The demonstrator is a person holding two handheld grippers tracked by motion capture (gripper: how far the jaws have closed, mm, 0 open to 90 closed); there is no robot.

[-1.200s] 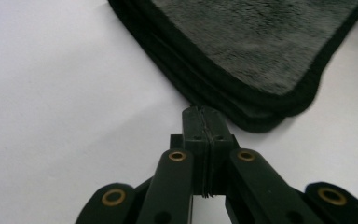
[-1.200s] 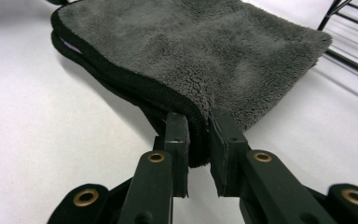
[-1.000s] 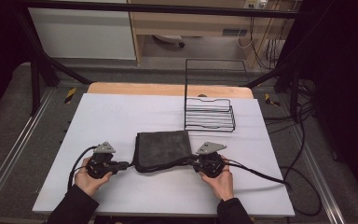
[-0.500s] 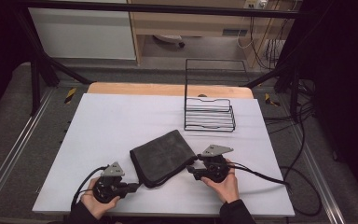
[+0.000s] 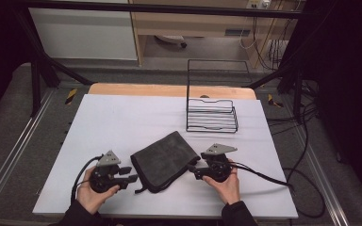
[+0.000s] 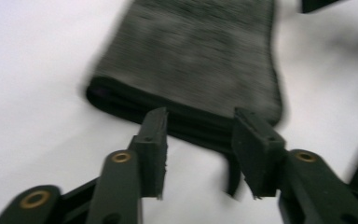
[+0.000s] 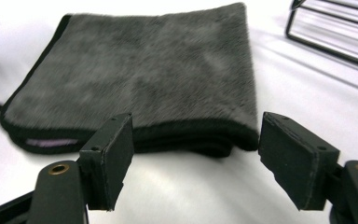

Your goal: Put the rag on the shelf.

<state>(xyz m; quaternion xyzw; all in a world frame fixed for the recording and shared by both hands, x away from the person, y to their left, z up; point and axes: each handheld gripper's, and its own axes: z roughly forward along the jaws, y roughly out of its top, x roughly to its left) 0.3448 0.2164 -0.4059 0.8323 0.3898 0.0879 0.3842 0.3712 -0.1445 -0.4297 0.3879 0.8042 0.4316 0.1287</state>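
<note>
While the folded cloth point(image 5: 166, 159) lies flat, both grippers' fingers have just released it.

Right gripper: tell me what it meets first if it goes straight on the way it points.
Most likely the folded dark grey cloth: its near edge lies just past the right gripper, whose jaws stand open and have just been opening, nothing between them.

Folded grey towel point(image 5: 166, 161): turned from square-on to a slanted lie on the table, and released at both sides.
Left gripper point(image 5: 131, 175): drawn back toward the near edge; jaws just opened, nothing clamped, the towel's edge just beyond the pads.
Right gripper point(image 5: 192, 170): jaws just opened, the towel let go.
</note>
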